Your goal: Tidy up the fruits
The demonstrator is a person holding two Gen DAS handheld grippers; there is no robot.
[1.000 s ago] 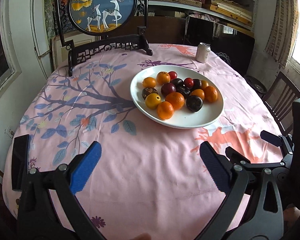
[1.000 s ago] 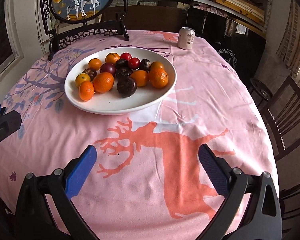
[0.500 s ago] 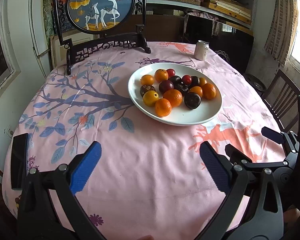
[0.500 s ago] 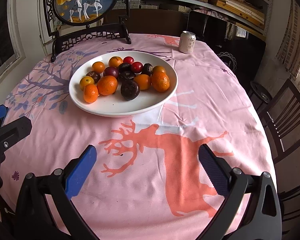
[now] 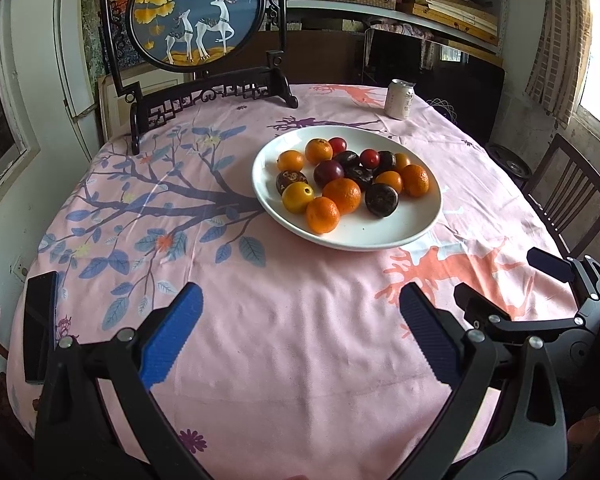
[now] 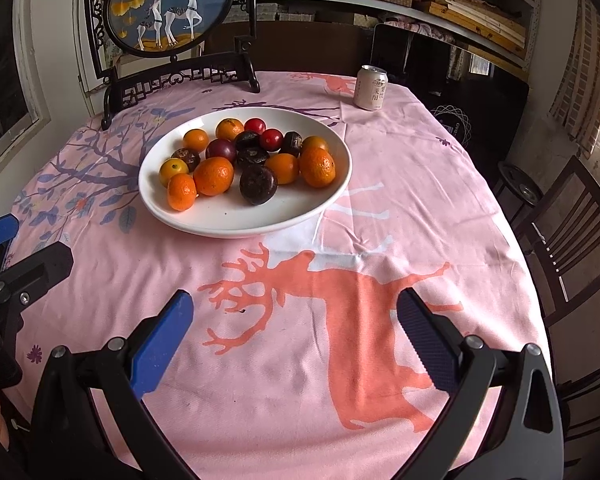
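Note:
A white plate (image 5: 404, 232) (image 6: 236, 220) on the pink tablecloth holds several oranges (image 5: 342, 195) (image 6: 213, 175), dark purple fruits (image 5: 381, 199) (image 6: 258, 185) and small red fruits (image 5: 369, 158) (image 6: 271, 139). My left gripper (image 5: 300, 332) is open and empty, over the cloth in front of the plate. My right gripper (image 6: 294, 328) is open and empty, over the orange deer print, nearer than the plate. The right gripper also shows at the right of the left wrist view (image 5: 512, 280).
A drink can (image 5: 399, 99) (image 6: 370, 88) stands at the far right of the table. A framed round deer picture on a dark stand (image 5: 198, 12) (image 6: 168, 4) is at the back. A dark phone (image 5: 40, 332) lies at the left edge. A wooden chair (image 6: 572, 232) is on the right.
Both grippers have drawn slightly back and up from the plate, which now sits a little farther up in the views. Both stay open and empty.

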